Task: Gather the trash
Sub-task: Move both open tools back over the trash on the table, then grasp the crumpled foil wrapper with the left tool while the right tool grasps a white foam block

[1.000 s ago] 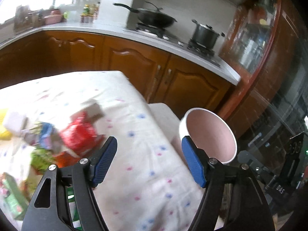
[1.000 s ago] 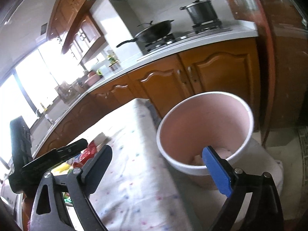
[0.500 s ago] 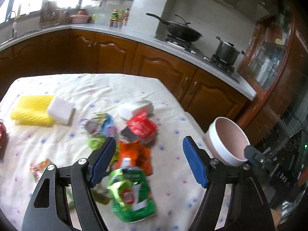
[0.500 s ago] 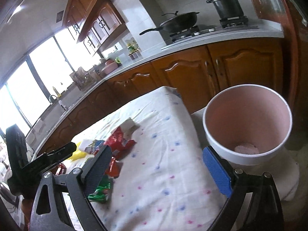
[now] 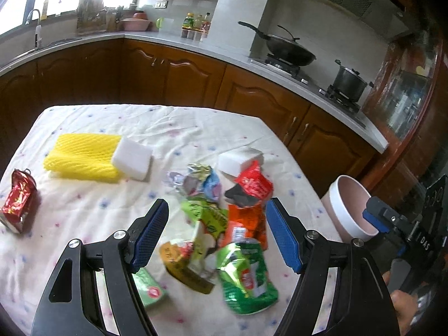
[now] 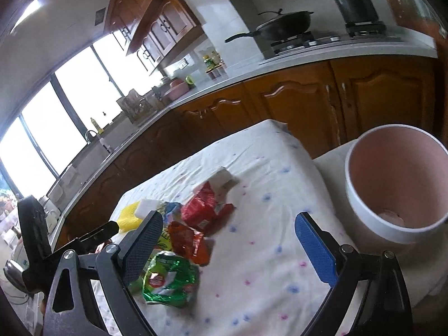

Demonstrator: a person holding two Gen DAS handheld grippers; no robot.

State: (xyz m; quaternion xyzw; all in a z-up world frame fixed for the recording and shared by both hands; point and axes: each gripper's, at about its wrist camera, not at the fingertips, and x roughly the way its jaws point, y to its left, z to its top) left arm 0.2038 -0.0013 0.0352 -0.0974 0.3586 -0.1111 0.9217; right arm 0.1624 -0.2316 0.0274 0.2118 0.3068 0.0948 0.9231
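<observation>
Crushed red can [image 5: 18, 200] at 9 o'clock, wrapper pile [image 5: 221, 218] centre, all uncollected on the table [image 5: 84, 224]. Left gripper [image 5: 217, 233] and right gripper [image 6: 228, 247] both spread, empty. Bin [image 5: 351, 207] at 3 o'clock holds one small scrap; task barely begun.

Kitchen interior, daylit. Brown wooden base cabinets [image 5: 173, 75] run in an L under a pale grey countertop [image 5: 168, 42]. Large windows [image 6: 70, 106] on the far left, overexposed. Sink faucet [image 5: 32, 16] below them. Wall cupboards [image 6: 165, 28] above the white-tiled wall [image 5: 238, 8]. Far right: gas hob with black wok [image 5: 285, 47] and lidded pot [image 5: 350, 79]. Glass-fronted cabinet [image 5: 406, 98] at right.
</observation>
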